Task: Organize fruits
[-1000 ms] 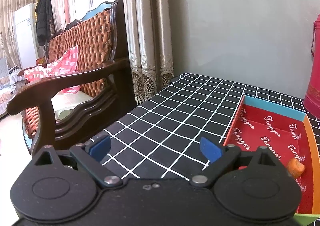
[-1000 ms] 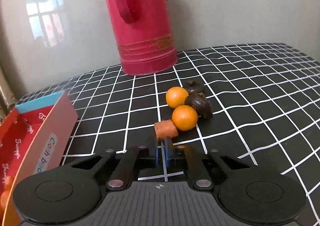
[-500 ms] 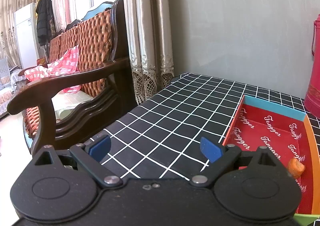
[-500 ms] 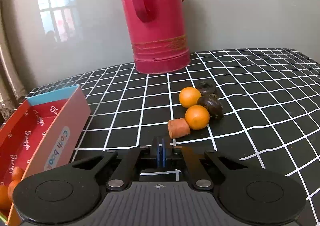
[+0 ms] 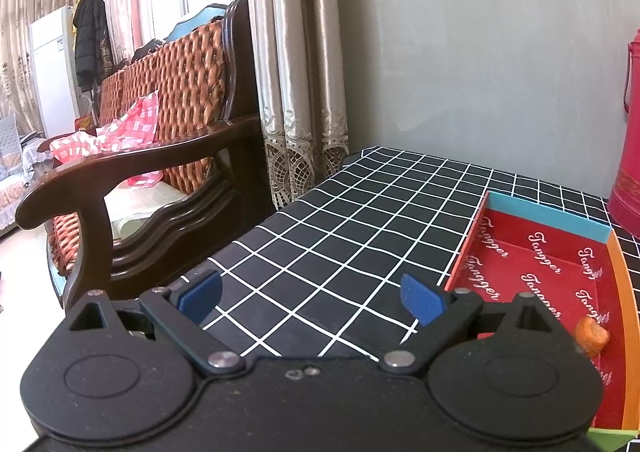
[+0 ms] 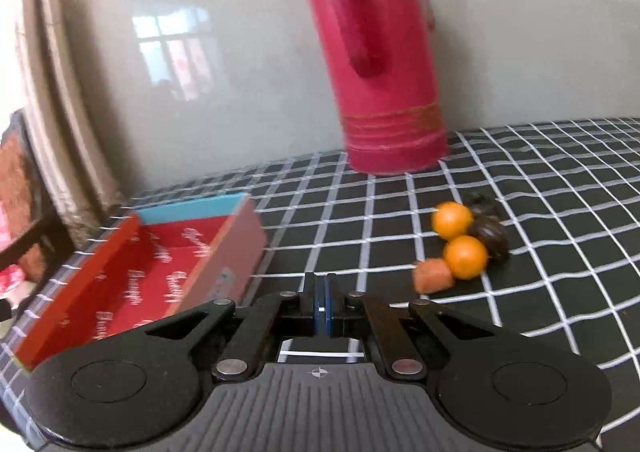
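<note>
A grey wall (image 5: 480, 52) backs the scene, with pale curtains (image 5: 296, 84) hanging at its left and a dark wooden sofa (image 5: 160, 156) with a woven orange back standing just beside the table; a red-and-white checked cloth (image 5: 132, 128) lies on its seat. The table is covered by a black cloth with a white grid (image 5: 360, 236), which fills the lower half of both views.

A tall red thermos jug (image 6: 380, 72) stands upright at the back of the table against the wall (blurred in the right wrist view). To its left sits a shallow open red box (image 5: 476, 236) with a blue end wall and white lettering inside; one small orange piece of fruit (image 5: 591, 337) lies in its near right corner.

Well apart from the box, a loose cluster rests on the cloth: two round orange fruits (image 6: 466, 257), two dark fruits (image 6: 490, 233) touching them, and an orange-red chunk (image 6: 434, 276) against the nearer orange.

The left gripper (image 5: 312, 294) hovers over the cloth beside the box, jaws wide apart and holding nothing. The right gripper (image 6: 320, 302) has its jaws pressed together, nothing between them, the fruit cluster lying ahead to its right.
</note>
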{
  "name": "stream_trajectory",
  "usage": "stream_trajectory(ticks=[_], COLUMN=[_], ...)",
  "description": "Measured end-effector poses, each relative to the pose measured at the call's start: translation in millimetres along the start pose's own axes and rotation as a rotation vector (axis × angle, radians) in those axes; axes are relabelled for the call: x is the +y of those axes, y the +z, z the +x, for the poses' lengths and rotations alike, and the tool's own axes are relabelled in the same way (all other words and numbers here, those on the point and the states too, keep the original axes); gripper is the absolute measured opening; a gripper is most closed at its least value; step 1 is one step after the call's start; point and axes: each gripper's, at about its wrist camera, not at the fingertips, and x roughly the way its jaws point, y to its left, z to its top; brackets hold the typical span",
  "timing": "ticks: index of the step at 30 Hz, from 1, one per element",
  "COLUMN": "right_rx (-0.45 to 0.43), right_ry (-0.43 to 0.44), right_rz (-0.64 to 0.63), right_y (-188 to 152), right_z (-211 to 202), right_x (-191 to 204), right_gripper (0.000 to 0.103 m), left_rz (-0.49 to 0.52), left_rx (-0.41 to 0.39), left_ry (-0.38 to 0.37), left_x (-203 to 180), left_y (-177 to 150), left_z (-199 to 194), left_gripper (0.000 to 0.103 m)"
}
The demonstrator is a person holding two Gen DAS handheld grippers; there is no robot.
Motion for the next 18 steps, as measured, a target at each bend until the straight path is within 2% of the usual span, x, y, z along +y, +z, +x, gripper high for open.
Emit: stream_trajectory(ticks=[7, 18], right_rx=[-0.055, -0.062], right_ry=[0.126, 0.293], right_rz=[-0.038, -0.148], right_y=[2.6, -6.1], right_z=[-13.2, -20.9], right_x=[20.0, 58.4], right_gripper=[0.003, 0.003], left_rz=[-0.007, -0.002], left_rx=[0.004, 0.001], left_ry=[0.006, 0.006], left_x=[1.4, -1.2], left_y=[0.6, 0.4], left_z=[1.1, 1.0], left_gripper=[0.09, 0.09])
